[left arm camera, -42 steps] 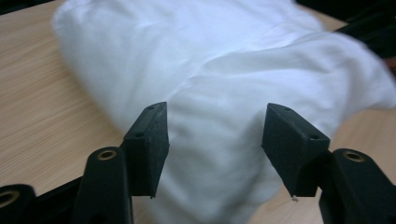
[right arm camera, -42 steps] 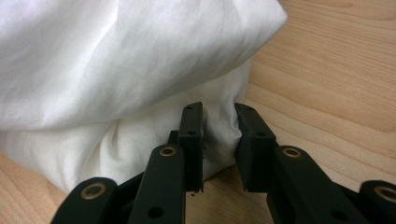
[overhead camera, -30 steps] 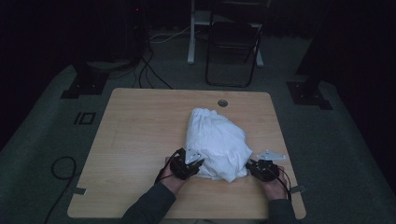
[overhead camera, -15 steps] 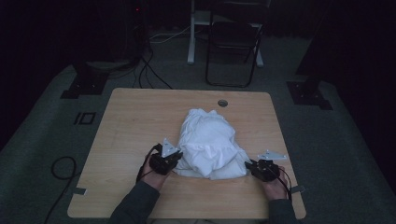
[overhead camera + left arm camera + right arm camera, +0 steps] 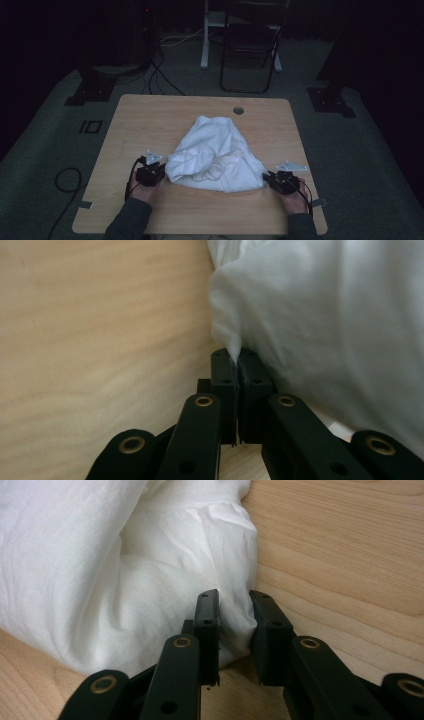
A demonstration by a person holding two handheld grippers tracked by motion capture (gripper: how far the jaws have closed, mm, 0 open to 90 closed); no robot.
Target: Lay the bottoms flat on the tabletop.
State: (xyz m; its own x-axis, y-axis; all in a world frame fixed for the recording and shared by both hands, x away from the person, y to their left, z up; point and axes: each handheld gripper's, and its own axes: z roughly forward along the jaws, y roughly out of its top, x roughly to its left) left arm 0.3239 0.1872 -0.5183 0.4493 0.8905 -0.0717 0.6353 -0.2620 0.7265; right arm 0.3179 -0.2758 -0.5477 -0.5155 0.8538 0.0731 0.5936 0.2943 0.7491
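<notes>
Holding one white cloth [image 5: 215, 155], crumpled, at table [image 5: 150, 115] centre and toward your near edge. Left gripper [image 5: 150, 174]: at the cloth's 8 o'clock corner; jaws have just closed and stand pressed together on a thin pinch of fabric, seen in the left gripper view [image 5: 235, 347]. Right gripper [image 5: 281, 181]: at the cloth's 4 o'clock corner; jaws partly apart, clamped on a thicker fold [image 5: 232, 615]. Chair [image 5: 250, 45]: beyond the table, 12 o'clock.
</notes>
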